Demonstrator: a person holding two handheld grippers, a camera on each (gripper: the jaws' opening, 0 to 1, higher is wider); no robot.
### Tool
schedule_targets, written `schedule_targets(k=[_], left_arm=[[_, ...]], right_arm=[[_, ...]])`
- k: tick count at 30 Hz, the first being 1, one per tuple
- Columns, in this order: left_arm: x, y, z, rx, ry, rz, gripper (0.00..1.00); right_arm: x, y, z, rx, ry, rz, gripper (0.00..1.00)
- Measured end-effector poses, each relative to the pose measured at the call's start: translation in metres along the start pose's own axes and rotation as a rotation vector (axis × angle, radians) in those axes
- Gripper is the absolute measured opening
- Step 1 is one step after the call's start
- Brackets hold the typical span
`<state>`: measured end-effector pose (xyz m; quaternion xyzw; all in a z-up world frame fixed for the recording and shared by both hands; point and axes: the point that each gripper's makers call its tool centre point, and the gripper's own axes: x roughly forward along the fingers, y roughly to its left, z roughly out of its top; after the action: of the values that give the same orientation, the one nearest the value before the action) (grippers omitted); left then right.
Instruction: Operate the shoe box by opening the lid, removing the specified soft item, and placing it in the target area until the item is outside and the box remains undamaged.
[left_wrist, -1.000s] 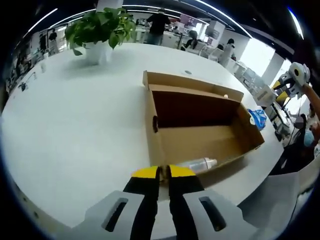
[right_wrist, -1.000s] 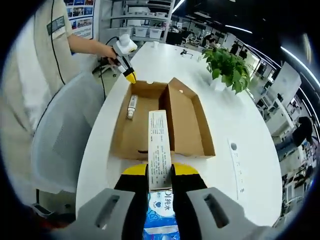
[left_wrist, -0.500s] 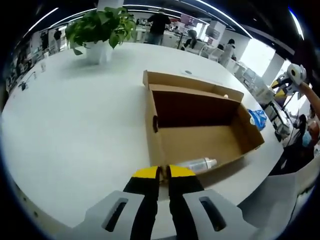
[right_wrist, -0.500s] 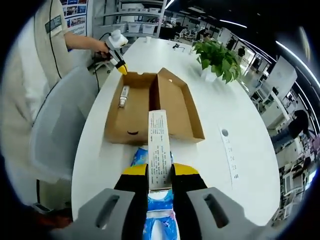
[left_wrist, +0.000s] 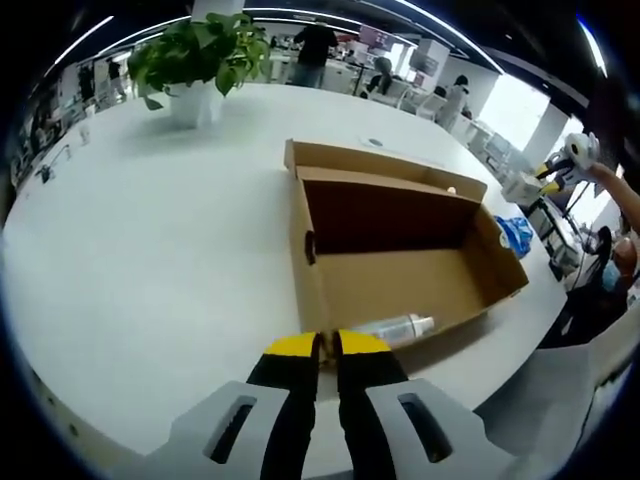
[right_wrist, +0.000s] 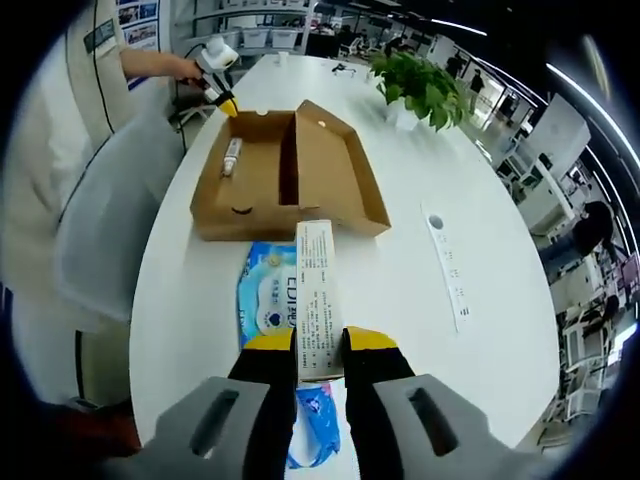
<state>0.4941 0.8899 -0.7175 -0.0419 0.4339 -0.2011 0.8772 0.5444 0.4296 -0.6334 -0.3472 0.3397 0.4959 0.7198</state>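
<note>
In the right gripper view, the right gripper (right_wrist: 320, 345) is clamping its jaws on a white printed paper strip (right_wrist: 318, 295) of a soft blue-and-white tissue pack (right_wrist: 268, 300), which is lying on the white desk (right_wrist: 440, 330) just outside the open brown cardboard shoe box (right_wrist: 285, 170). In the left gripper view, the left gripper (left_wrist: 322, 345), jaws together, is sitting at the box's near wall, beside a clear plastic bottle (left_wrist: 395, 327) inside.

Both views are bright and evenly lit by ceiling light strips (left_wrist: 300, 14). The white counter (left_wrist: 150, 240) shows soft glare. Shadows are weak. The edges bend strongly and blur a little.
</note>
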Motion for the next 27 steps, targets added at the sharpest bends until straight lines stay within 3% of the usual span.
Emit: schedule_targets(k=[27], left_arm=[[0.0, -0.001, 0.001, 0.02, 0.01, 0.006, 0.03]], right_arm=[[0.02, -0.034, -0.095, 0.06, 0.112, 0.002, 0.14]])
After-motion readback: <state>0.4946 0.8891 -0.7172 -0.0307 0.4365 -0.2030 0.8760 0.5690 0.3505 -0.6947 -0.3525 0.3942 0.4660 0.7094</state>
